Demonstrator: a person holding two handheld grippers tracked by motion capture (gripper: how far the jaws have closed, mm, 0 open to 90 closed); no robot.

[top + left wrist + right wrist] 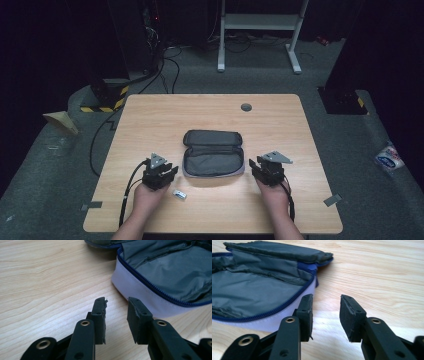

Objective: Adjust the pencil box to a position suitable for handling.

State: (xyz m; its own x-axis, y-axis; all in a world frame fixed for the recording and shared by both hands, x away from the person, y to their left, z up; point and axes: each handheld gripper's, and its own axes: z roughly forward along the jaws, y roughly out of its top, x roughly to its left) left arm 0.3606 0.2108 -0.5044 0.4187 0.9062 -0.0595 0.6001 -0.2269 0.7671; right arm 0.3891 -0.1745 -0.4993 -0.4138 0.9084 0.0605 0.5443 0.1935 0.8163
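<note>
A grey zip pouch lies open in the middle of the wooden table, its lid folded back toward the far side. My left gripper rests just left of it, jaws open and empty; the left gripper view has the pouch's pale wall and blue zip just ahead of that gripper. My right gripper sits just right of the pouch, open and empty too. Its own view looks past the gripper at the pouch's grey lining to the left.
A small white and dark object lies on the table near my left hand. A grey round cap sits by the far edge. Beyond the table are cables, a white frame, and a packet on the floor at right.
</note>
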